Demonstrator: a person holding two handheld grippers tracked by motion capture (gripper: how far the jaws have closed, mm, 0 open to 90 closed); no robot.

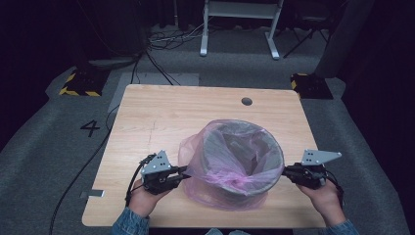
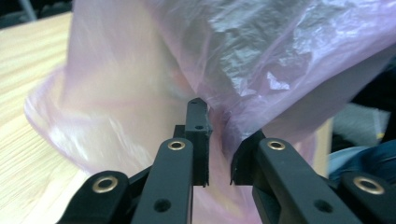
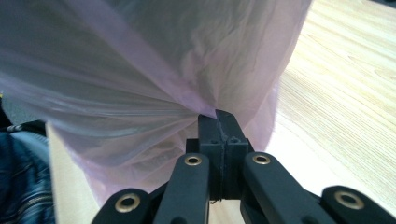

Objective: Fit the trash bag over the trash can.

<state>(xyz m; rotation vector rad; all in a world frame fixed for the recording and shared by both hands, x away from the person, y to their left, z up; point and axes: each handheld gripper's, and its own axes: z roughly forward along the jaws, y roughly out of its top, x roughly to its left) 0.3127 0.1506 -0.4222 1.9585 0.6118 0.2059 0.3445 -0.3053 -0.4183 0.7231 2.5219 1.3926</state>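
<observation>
From above, a pink bag [image 1: 215, 169] lines a bin [image 1: 244, 152] on the table [image 1: 161, 117]; the left gripper [image 2: 218, 161], jaws slightly parted, has film between them, while the right gripper [image 3: 222, 135] pinches the bag shut.

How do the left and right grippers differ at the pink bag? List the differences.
Jaws: left gripper slightly apart around the pink bag; right gripper pressed shut, pinching it. Place: left gripper at the bin's left side, right gripper at its right. Both have black jaws.
</observation>
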